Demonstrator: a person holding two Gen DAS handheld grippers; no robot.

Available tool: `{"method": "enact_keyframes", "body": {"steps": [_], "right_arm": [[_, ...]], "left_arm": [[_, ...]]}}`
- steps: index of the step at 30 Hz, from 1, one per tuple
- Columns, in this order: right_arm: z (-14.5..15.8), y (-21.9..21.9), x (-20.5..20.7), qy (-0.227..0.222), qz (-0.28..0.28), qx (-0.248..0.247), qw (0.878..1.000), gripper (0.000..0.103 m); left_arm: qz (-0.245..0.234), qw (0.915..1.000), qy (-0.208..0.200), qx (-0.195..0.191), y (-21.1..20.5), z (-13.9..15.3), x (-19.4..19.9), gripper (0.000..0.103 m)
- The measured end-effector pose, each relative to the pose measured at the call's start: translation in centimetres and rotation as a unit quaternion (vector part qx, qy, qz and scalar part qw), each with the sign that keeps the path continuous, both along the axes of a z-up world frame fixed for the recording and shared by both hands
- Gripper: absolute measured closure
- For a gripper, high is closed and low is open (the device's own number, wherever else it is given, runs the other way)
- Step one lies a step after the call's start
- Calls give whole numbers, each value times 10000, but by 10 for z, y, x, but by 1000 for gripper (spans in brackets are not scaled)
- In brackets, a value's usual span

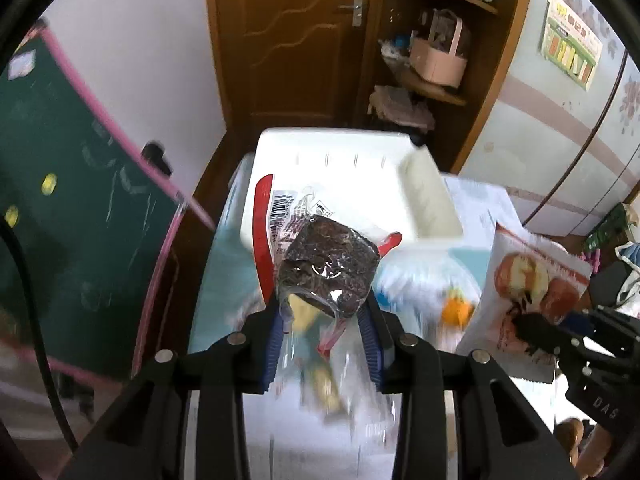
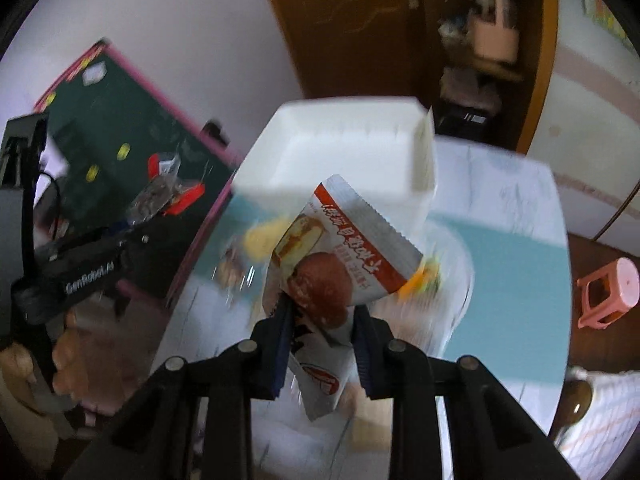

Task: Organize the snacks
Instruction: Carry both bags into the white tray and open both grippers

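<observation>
My left gripper (image 1: 322,312) is shut on a clear packet with a dark brown cake inside (image 1: 326,268), lifted above the table; the packet has red edges and a barcode. My right gripper (image 2: 322,316) is shut on a white and red bread packet (image 2: 340,256) printed with a bun, also held in the air. The same bread packet (image 1: 532,280) and the right gripper show at the right edge of the left wrist view. The left gripper with its dark cake packet (image 2: 154,196) shows at the left of the right wrist view. A white bin (image 1: 428,196) (image 2: 304,144) stands ahead on the table.
A table with a blue and white cloth (image 2: 516,248) lies below, blurred, with several snacks on it, among them something yellow (image 2: 262,240). A green board with a pink frame (image 1: 60,184) leans at the left. A brown door (image 1: 288,40), shelves (image 1: 436,60) and a pink stool (image 2: 610,296) stand around.
</observation>
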State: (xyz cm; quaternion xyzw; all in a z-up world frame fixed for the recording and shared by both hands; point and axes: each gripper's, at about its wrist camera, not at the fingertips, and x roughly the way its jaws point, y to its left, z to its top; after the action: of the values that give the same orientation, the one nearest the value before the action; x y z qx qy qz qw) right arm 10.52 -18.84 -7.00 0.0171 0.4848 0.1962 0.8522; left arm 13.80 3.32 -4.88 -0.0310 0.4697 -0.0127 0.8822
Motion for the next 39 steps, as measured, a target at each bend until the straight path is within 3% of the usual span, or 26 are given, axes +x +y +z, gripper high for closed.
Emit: {"method": "enact_keyframes", "body": {"steps": [7, 8, 9, 11, 12, 14, 17, 21, 32, 39], "right_arm": [[21, 19, 100, -402, -507, -274, 9975, 74], [18, 23, 111, -420, -552, -323, 9971, 73], [15, 25, 122, -428, -613, -385, 9965, 73], [5, 32, 146, -447, -693, -516, 9953, 68], [0, 34, 155, -437, -755, -593, 9944, 65], [-10, 33, 168, -352, -923, -677, 9928, 58], [-24, 28, 179, -168, -1169, -682, 9907, 58], [-31, 25, 177, -28, -1303, -675, 9892, 58], [-10, 31, 144, -327, -1249, -338, 9911, 58], [3, 18, 101, -543, -1209, -208, 9910, 58]], "left_arm": [[-88, 9998, 171, 60, -12, -20, 115, 66], [-105, 9996, 247, 84, -12, -25, 130, 56], [-140, 9994, 314, 88, -11, -32, 142, 37], [-175, 9989, 443, 39, -10, -40, 160, 11], [-178, 9987, 474, -8, -11, -43, 166, 8], [-197, 9982, 558, -91, -9, -51, 175, 8], [-106, 9970, 740, -210, 0, -66, 183, 8], [52, 9970, 625, -454, 11, -68, 178, 8], [77, 9993, -198, -295, 5, -34, 131, 8], [88, 9991, -92, -397, -12, -22, 87, 8]]}}
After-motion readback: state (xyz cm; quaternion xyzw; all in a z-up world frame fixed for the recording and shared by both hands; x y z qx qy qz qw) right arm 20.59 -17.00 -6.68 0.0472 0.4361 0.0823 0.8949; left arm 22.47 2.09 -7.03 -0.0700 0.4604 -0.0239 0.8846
